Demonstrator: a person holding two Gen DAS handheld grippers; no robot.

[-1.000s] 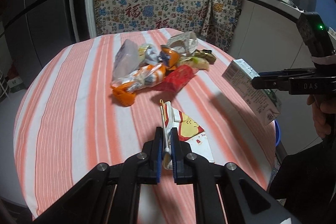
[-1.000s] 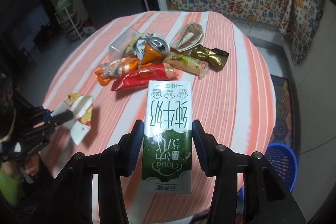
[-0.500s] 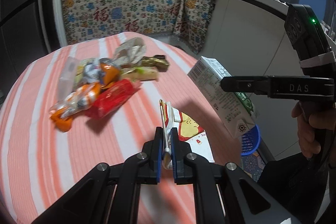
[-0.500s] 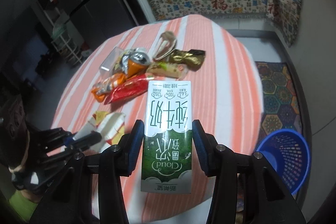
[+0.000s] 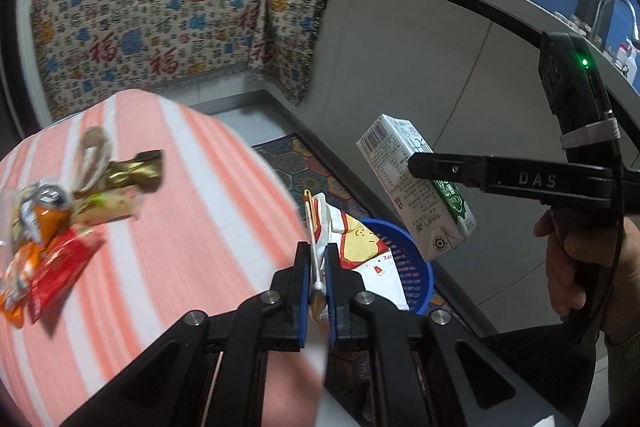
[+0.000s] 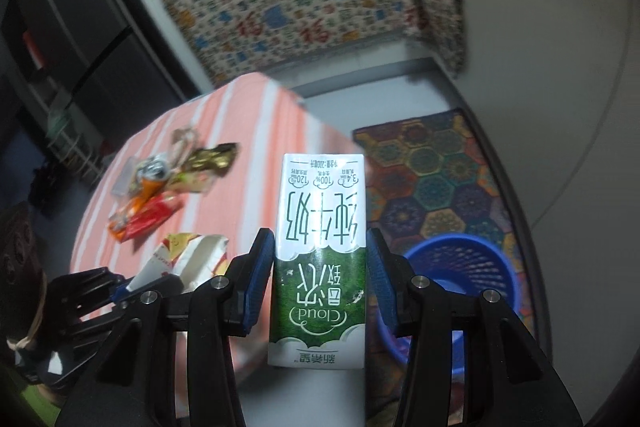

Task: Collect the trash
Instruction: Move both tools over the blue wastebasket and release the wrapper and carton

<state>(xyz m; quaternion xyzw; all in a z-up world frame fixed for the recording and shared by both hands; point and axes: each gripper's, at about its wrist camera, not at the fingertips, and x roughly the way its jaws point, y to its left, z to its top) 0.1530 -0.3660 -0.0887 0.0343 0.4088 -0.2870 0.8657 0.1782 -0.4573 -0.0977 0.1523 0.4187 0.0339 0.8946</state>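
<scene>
Milk carton (image 6: 320,259), clenched in right tool (image 6: 320,283), and crumpled wrapper (image 5: 352,247), pinched in left tool (image 5: 318,279), have swung off the counter (image 5: 180,211) to above the blue basket (image 6: 472,267).

The trash pile (image 5: 60,211) at the left edge looks blurry and is partly cut off. The milk carton (image 6: 320,259) hides part of the blue basket (image 6: 472,267).

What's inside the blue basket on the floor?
Not much shows. The blue basket has mesh walls, and the part of its inside in view looks bare. The milk carton and the right gripper cover the rest, so I can't tell if trash is there.
</scene>
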